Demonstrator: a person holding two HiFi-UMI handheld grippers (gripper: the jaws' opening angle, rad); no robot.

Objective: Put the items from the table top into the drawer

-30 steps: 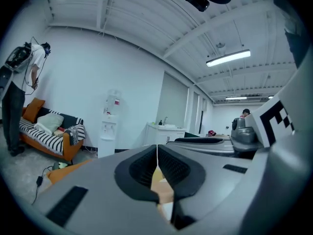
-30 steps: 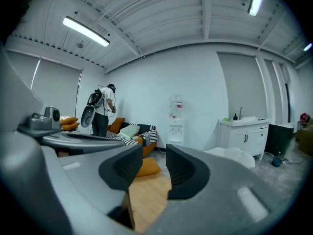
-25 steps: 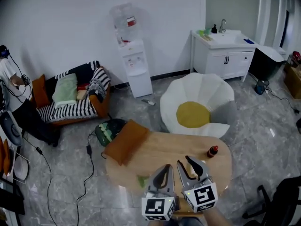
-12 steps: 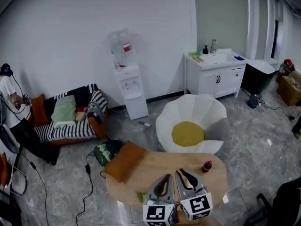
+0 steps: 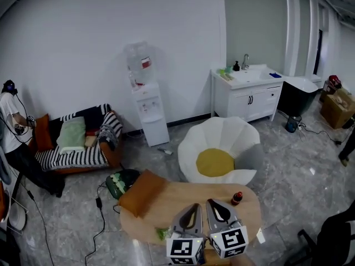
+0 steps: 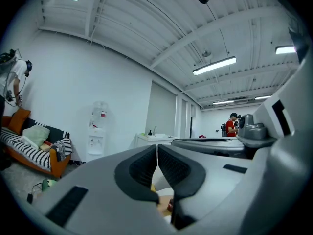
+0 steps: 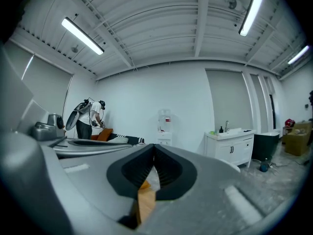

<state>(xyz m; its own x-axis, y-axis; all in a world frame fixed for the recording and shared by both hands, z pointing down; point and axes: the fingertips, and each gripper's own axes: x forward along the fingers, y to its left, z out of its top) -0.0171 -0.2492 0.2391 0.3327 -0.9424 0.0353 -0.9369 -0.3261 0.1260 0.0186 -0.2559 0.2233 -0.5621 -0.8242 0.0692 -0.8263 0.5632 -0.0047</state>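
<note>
Person (image 5: 12,134): seen far left by the wall, white top, standing.
Sofa (image 5: 75,148): striped, set vs. back wall; cushions and cloths piled on it.
Green bag (image 5: 118,183): left on the floor btwn sofa & counter.
Water dispenser (image 5: 146,101): stood vs. back wall, bottle on top.
Orange cushion (image 5: 142,193): laid on counter's left end, overhanging the edge.
Counter (image 5: 183,195): oval, wooden top.
Green item (image 5: 162,233): lying at counter's near edge, just left of left claw; partly hidden, kind can't be told.
Left claw (image 5: 194,206) (image 6: 157,147): held level over counter's near side. Pads are pressed together, nothing gripped. The red-capped bottle is glimpsed low, beyond the pads.
Right claw (image 5: 211,202) (image 7: 154,149): held just beside left claw, marker cubes side by side. Its jaws have just been closing & are now brought fully together, nothing btwn them. Only a strip of wooden counter is seen beneath.
Bottle (image 5: 237,198) (image 6: 169,205): small, dark, red cap. Stood upright on counter's right part, beyond & right of right claw, apart from both claws.
Egg-shaped seat (image 5: 219,157): white w/ yellow centre, on floor just behind counter.
Sink cabinet (image 5: 249,96): white, vs. back wall at right; tap & small bottles on top.
Black bin (image 5: 297,96): placed right of cabinet.
Cardboard box (image 5: 337,107): seen far right on floor.
</note>
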